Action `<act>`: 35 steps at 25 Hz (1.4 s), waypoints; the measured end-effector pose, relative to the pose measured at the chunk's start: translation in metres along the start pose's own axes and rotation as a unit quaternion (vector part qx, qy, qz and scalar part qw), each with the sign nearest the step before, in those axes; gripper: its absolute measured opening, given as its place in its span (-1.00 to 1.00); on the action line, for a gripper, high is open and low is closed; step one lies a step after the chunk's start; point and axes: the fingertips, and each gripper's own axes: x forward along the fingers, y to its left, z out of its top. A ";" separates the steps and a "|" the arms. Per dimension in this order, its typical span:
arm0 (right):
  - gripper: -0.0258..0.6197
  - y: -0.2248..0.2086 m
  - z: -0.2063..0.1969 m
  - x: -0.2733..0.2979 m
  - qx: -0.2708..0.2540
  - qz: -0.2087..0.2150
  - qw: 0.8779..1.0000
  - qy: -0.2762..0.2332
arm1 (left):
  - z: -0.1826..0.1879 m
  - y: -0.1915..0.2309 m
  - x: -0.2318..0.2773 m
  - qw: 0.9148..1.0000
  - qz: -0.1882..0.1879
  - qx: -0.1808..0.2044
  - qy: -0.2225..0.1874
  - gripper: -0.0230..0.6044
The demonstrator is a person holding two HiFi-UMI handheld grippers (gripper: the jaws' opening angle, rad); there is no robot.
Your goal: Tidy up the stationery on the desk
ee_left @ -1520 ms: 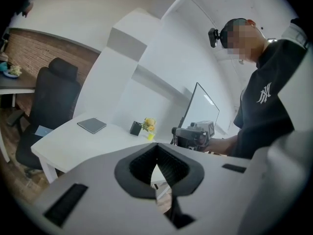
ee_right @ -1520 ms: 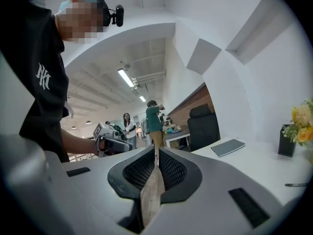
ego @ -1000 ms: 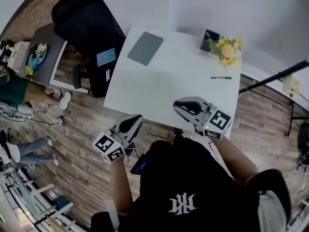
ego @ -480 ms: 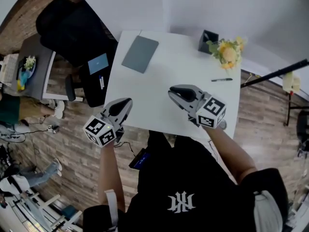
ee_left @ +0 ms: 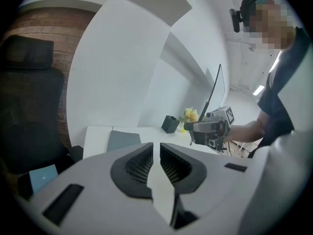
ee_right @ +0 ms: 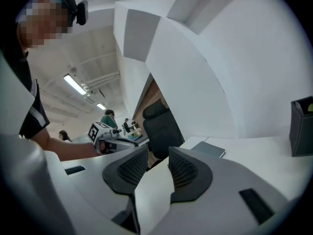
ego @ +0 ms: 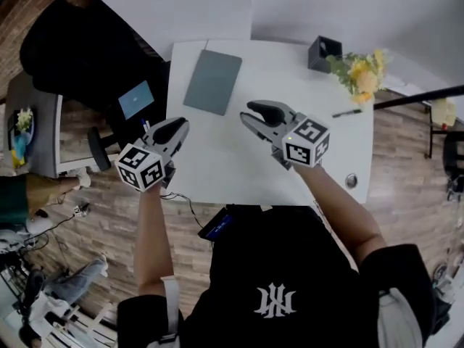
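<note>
**Both grippers empty over the desk, jaws just parted**

Head view: Your left gripper (ego: 174,127) hangs at the left edge of the white desk (ego: 239,165), its marker cube out over the wooden floor. Your right gripper (ego: 254,112) is above the middle of the desktop and points toward the far left. Neither touches anything. The grey notebook (ego: 212,82) lies flat near the far left corner, ahead of both grippers. The black pen holder (ego: 324,51) stands at the far right corner with the yellow flowers (ego: 362,75) just beside it. A dark pen (ego: 346,112) lies on the desk near the flowers, close to the right edge and well apart from both grippers. A black office chair (ego: 80,56) stands off the desk's left side.

Left gripper view: Your left gripper's (ee_left: 156,153) jaws have just been opening and now stand a narrow slit apart, with only bare desktop showing between them. Beyond them you see the notebook (ee_left: 122,140), then the pen holder (ee_left: 169,124) and flowers (ee_left: 190,115), and your right gripper (ee_left: 210,129) off to the right.

Right gripper view: Your right gripper's (ee_right: 157,163) jaws have also just been opening and gape wider than the left pair, gripping nothing. The notebook (ee_right: 209,149) lies just past the right jaw, the pen holder (ee_right: 302,126) stands at the far right edge, and your left gripper (ee_right: 105,138) shows to the left.
</note>
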 end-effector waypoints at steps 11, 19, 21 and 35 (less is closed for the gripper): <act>-0.32 -0.078 -0.052 0.072 0.107 -0.113 0.987 0.037 | -0.026 0.113 0.076 0.992 -0.025 0.008 0.120 -0.64; -0.32 -0.134 -0.084 0.103 0.176 -0.196 0.963 0.056 | -0.048 0.155 0.120 0.979 -0.046 0.010 0.198 -0.55; -0.32 -0.143 -0.093 0.105 0.186 -0.216 0.956 0.069 | -0.052 0.158 0.128 0.977 -0.051 0.006 0.206 -0.55; -0.46 -0.161 -0.119 0.115 0.211 -0.284 0.924 0.144 | -0.074 0.168 0.149 0.967 -0.052 0.007 0.248 -0.51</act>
